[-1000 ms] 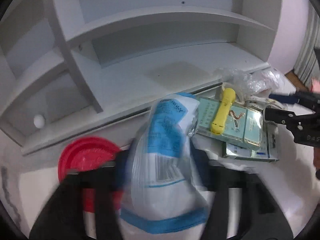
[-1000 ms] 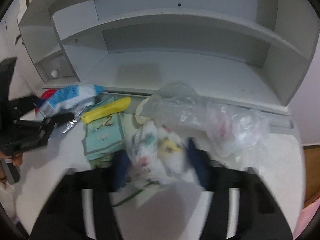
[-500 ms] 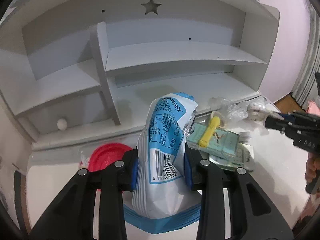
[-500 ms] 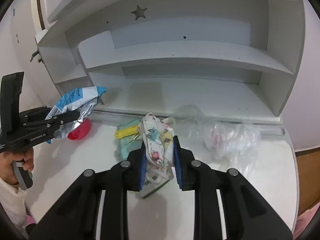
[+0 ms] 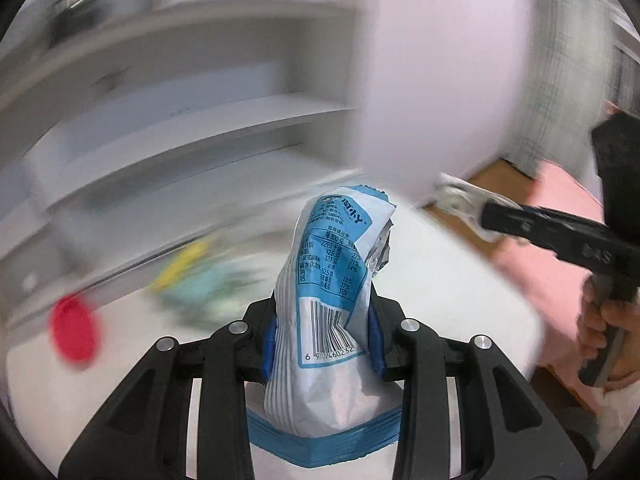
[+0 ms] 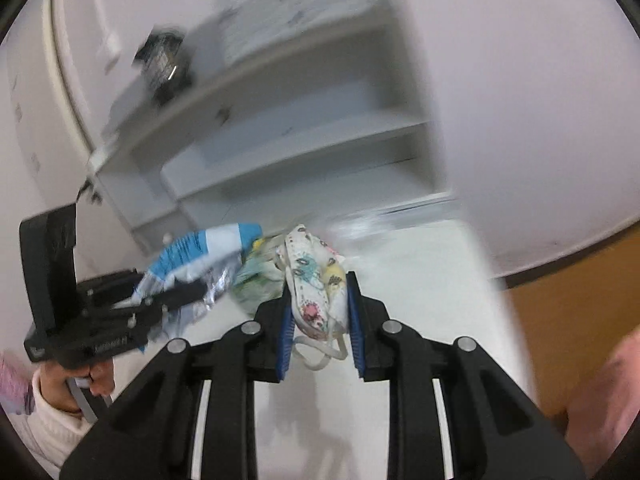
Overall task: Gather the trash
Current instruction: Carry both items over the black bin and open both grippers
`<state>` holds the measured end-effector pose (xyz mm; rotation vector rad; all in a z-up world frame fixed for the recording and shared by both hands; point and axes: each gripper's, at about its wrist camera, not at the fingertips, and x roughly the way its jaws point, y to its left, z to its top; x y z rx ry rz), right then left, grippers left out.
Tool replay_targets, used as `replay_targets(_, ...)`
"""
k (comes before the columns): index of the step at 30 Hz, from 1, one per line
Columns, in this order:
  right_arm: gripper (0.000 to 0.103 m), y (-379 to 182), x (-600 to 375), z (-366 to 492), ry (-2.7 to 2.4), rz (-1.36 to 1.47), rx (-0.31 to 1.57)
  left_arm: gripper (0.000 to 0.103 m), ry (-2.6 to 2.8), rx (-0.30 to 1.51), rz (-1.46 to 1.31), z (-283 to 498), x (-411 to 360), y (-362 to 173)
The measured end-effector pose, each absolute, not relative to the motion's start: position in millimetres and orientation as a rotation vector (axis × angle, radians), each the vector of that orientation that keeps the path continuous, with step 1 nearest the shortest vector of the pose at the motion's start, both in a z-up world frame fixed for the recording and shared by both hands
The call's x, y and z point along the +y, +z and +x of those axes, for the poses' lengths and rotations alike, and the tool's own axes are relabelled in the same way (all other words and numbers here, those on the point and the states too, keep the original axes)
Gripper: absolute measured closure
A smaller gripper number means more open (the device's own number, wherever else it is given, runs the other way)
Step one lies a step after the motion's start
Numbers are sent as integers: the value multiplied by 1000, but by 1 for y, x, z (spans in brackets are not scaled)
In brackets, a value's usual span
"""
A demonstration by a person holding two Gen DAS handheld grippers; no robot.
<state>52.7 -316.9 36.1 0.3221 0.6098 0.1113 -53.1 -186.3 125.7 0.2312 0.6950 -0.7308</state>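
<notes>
A blue and white snack wrapper with a barcode stands upright between the blue pads of my left gripper, which is shut on it above the white desk. In the right wrist view a patterned face mask with white ear loops is pinched by my right gripper, which is shut on it. The left gripper with the wrapper appears at the left of that view. The right gripper enters the left wrist view from the right, held by a hand.
A red lid, a yellow item and pale green packets lie blurred on the desk. White shelves rise behind. A clear plastic bag lies near the desk's back right. Wooden floor shows beyond the desk's right edge.
Both grippers have risen and swung to the right with their loads, away from the pile on the desk. The shelves now sit further off and the views are motion blurred.
</notes>
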Motion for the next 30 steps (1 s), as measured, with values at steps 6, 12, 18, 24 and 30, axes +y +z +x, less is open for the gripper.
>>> replay_targets(6,79,14,-442,-84,-155,499,579,69,-1105,661,473,-172,-346,103)
replay_targets(12,79,-85,-541,-184,-405,736,703,69,-1296,778,632,-244,-455,32)
replay_targets(18,79,-236,-585,-200,-454,988,937,69,-1222,1089,704,-234,-507,-112)
replay_targets(24,79,-389,-552,-161,-373,1157,1222,69,-988,1367,749,-185,-506,-261)
replay_targets(30,79,-447,-547,-159,-403,1252,1282,69,-897,1517,724,-175,-495,-317)
